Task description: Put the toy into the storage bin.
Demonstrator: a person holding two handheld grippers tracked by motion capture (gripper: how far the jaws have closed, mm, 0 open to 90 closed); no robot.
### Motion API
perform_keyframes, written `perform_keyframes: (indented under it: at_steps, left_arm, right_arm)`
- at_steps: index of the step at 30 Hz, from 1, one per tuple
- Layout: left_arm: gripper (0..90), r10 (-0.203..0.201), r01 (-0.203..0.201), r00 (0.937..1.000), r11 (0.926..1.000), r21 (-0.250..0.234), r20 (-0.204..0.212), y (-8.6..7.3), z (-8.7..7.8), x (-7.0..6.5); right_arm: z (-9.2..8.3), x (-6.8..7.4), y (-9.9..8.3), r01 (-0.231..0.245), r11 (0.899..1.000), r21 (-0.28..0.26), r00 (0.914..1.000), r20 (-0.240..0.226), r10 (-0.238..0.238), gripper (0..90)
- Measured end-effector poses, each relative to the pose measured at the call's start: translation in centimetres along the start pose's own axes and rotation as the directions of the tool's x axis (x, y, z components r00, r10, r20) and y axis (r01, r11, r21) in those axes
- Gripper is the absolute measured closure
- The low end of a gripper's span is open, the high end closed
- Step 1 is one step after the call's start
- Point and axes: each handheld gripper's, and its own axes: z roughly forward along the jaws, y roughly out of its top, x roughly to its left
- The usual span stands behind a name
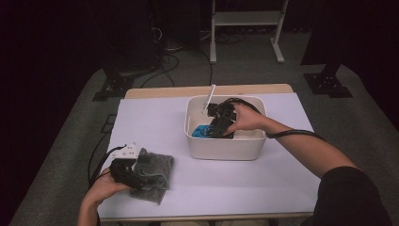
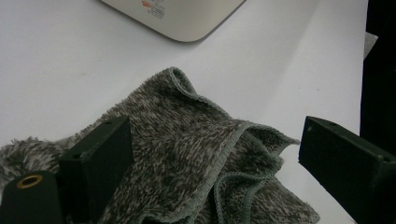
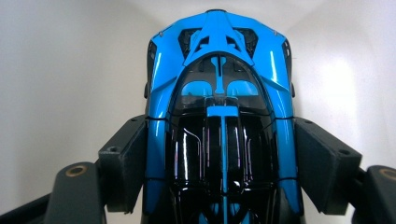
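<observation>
Right gripper view first, since that is where my work is: my right tongs (image 3: 222, 158) have a blue and black toy car (image 3: 222, 107) between the jaws, one pad against each flank around the middle of the body, and the car's far end points away from me toward the pale wall of the tub (image 3: 56, 70). I read this as a grip on the car, with the jaws standing fairly wide because the body is wide. From the high view the right tongs (image 1: 217, 126) sit down inside the white tub (image 1: 225, 151), and the car (image 1: 203, 132) shows as a patch of blue just left of them.

My left tongs (image 2: 205, 163) are spread wide with nothing pinched; a grey fleecy cloth (image 2: 187, 158) lies bunched under and between the jaws, and I cannot tell for sure whether the left pad rests on it. In the high view the left tongs (image 1: 126, 172) rest at the near edge of the cloth (image 1: 155, 173), well apart from the tub.

What worries me:
- The car's sides are glossy and curved, so it could slide or twist out as I lift.
- The tub walls stand close around the tongs; a tilted lift could knock the car's far end against the rim.
- A white stick (image 1: 210, 98) leans on the tub's far wall beyond my right hand (image 1: 247, 117), and the cable could snag it.
</observation>
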Motion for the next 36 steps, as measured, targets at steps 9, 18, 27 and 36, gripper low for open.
perform_keyframes:
  at_steps: [9,18,27,36]
  left_arm:
    - [9.1,0.002,-0.002,1.0,1.0,0.0,0.001,0.0,0.0,0.0]
    - [9.1,0.005,-0.005,1.0,1.0,0.001,0.003,0.0,-0.1,0.0]
    - [9.1,0.007,-0.007,1.0,1.0,0.002,0.003,0.0,-0.1,0.0]
    - [9.1,0.006,-0.006,1.0,1.0,0.003,0.0,0.0,-0.2,-0.1]
  right_arm:
    - [0.4,-0.2,0.0,-0.005,1.0,0.02,1.0,-0.008,0.005,24.9]
    - [1.0,-0.3,0.1,-0.005,0.999,0.048,0.9998,-0.02,0.006,24.9]
    - [1.5,-0.5,0.1,-0.01,0.998,0.069,0.9995,-0.029,0.012,24.9]
    - [2.0,-0.2,0.1,0.012,0.993,0.12,0.9997,-0.022,-0.01,26.3]
